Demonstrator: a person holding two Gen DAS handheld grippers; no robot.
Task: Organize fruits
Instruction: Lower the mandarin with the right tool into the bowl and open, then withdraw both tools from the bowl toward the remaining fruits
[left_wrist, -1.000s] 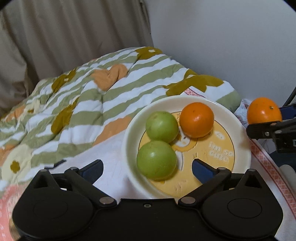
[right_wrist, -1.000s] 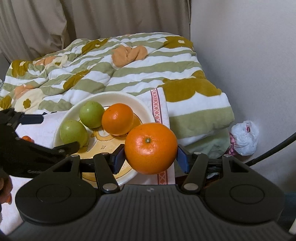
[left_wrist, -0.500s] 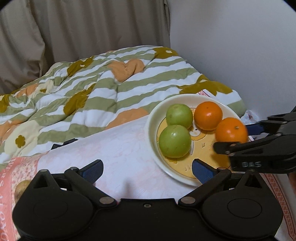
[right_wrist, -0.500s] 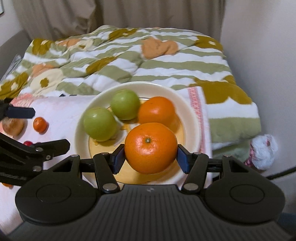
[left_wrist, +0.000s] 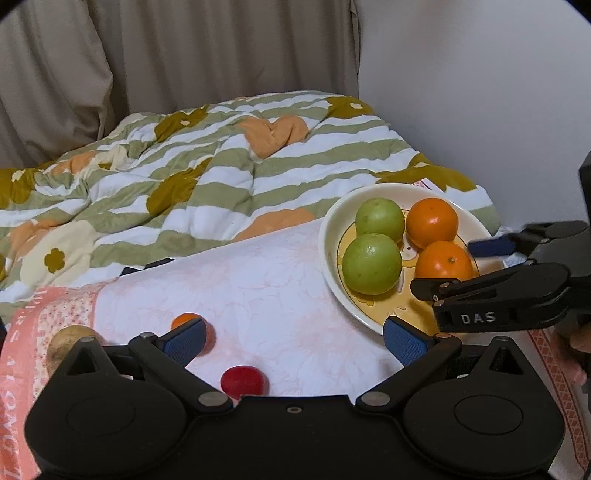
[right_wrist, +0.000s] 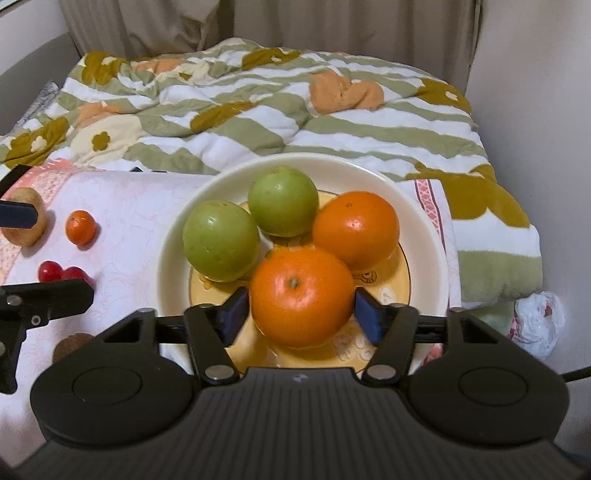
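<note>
A cream plate (right_wrist: 177, 236) (left_wrist: 332, 229) holds two green fruits (right_wrist: 221, 240) (right_wrist: 282, 201) and two oranges. My right gripper (right_wrist: 301, 314) stands around the near orange (right_wrist: 301, 295), which rests on the plate; small gaps show between its blue pads and the fruit. The far orange (right_wrist: 356, 229) sits behind it. My left gripper (left_wrist: 293, 338) is open and empty over the pink cloth, left of the plate. A small orange (left_wrist: 186, 321), a red fruit (left_wrist: 242, 380) and a brownish fruit (left_wrist: 68, 343) lie on the cloth near it.
A striped green and white quilt (left_wrist: 221, 166) covers the bed behind the cloth. A wall (left_wrist: 480, 92) stands on the right, curtains (left_wrist: 184, 55) behind. A crumpled white bag (right_wrist: 539, 321) lies at the right. A brown fruit (right_wrist: 72, 345) lies on the cloth.
My right gripper carried the orange over the plate, set it down beside the other orange and opened slightly. My left gripper pulled back to the left, bringing the small fruits into view.
</note>
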